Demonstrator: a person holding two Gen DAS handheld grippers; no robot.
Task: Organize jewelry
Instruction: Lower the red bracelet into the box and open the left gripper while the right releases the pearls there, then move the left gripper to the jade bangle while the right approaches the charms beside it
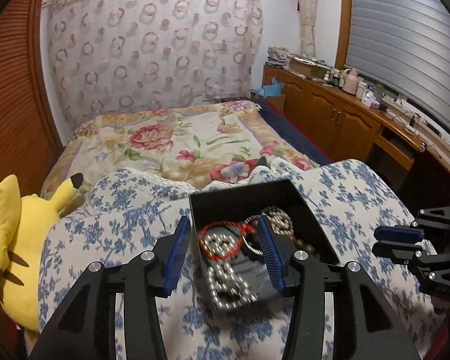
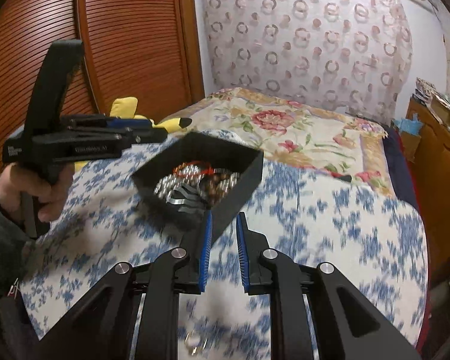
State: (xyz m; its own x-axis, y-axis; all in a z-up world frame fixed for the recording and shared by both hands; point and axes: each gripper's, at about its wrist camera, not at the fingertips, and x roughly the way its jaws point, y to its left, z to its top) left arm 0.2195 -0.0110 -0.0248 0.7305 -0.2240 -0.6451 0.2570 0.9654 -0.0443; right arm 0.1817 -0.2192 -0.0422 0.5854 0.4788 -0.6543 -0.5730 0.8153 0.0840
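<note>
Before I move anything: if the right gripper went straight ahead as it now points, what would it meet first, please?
Most likely the near corner of the black box: the right gripper is open, with that corner just ahead of its fingertips. Blur leaves the gap uncertain.

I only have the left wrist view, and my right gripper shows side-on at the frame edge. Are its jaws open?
Observer: Yes. The right gripper is open and holds nothing; the near corner of the black box points into its gap.
Operator: Any jewelry outside the box?
Observer: A small shiny piece lies on the blue floral cloth under the right gripper. It looks ring-like but is too blurred to name.
Operator: Is my left gripper touching the box?
Observer: The left gripper has its tips by the box's far corner, about level with the rim. I cannot tell whether they touch.
</note>
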